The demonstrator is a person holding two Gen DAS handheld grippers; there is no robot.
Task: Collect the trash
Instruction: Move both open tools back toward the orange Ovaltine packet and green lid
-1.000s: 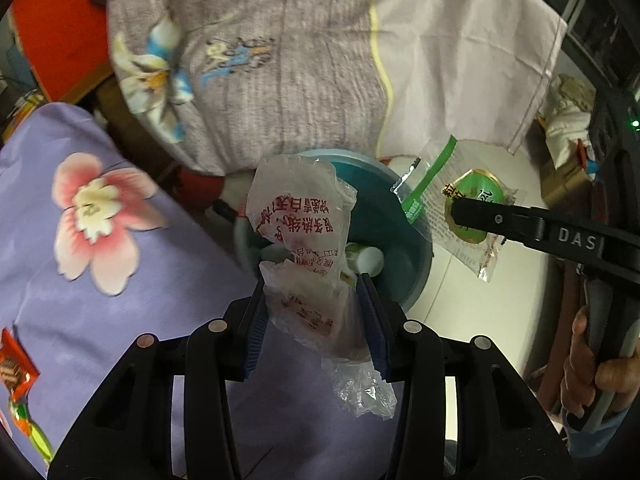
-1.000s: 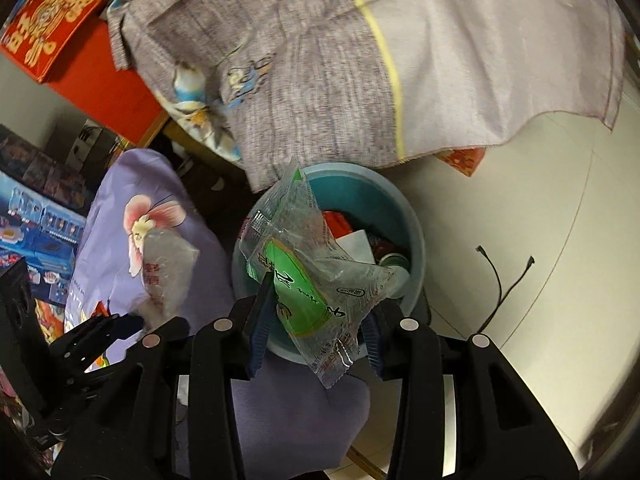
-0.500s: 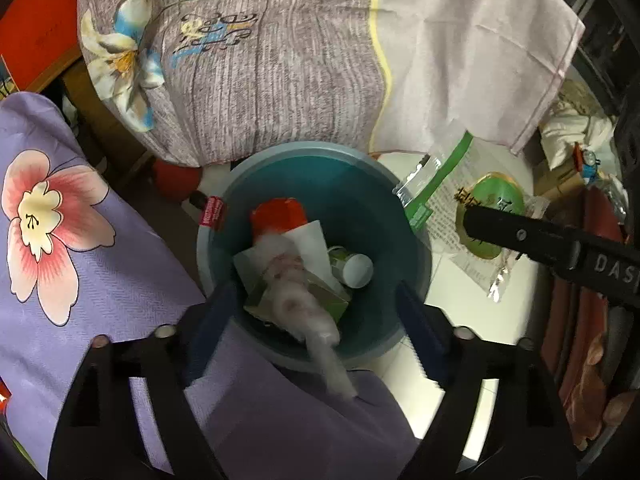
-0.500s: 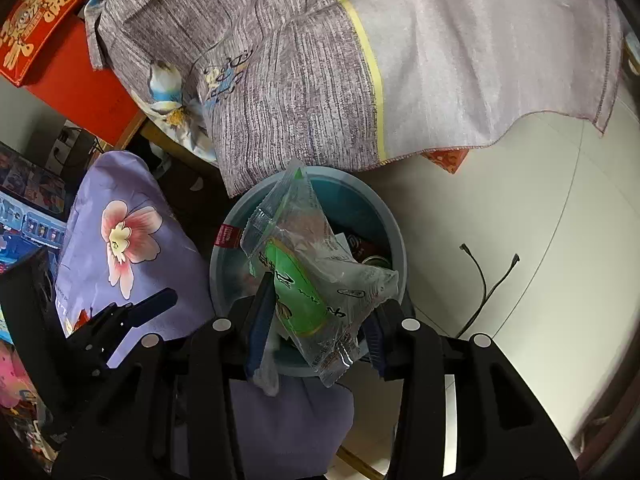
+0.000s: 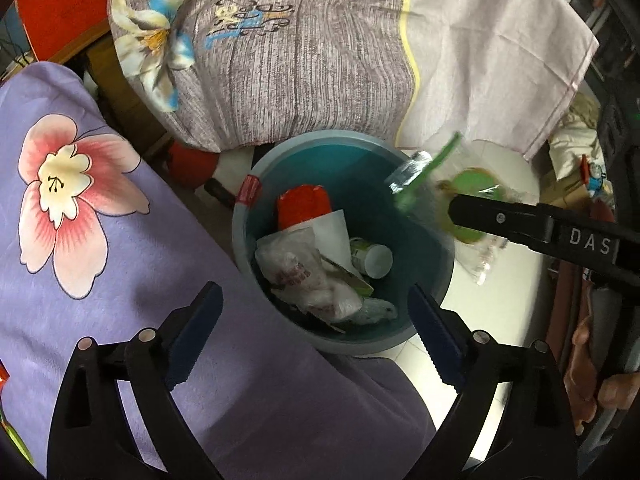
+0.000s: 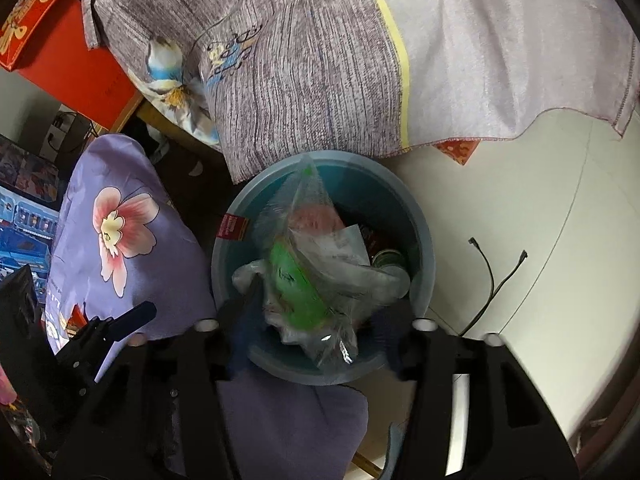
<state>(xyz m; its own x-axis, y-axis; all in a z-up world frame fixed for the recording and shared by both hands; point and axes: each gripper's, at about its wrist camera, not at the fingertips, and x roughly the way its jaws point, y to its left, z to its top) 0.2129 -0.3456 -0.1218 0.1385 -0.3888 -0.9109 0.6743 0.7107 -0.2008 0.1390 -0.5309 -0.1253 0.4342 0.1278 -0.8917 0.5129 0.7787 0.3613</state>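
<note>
Below both grippers, one teal bin [image 5: 420, 240] sits hemmed by the lilac flowered cover [image 5: 100, 240] on one side, a grey sheet [image 5: 320, 60] overhanging its far rim, and bare floor [image 6: 520, 208] opposite. One left gripper [image 5: 312, 320] is opening, nothing between its fingers. One right gripper [image 6: 316, 320] is opening around a clear green-printed wrapper [image 6: 308, 280] over the bin; whether its pads touch is blurred. One crumpled bag [image 5: 304, 276] lies inside.
</note>
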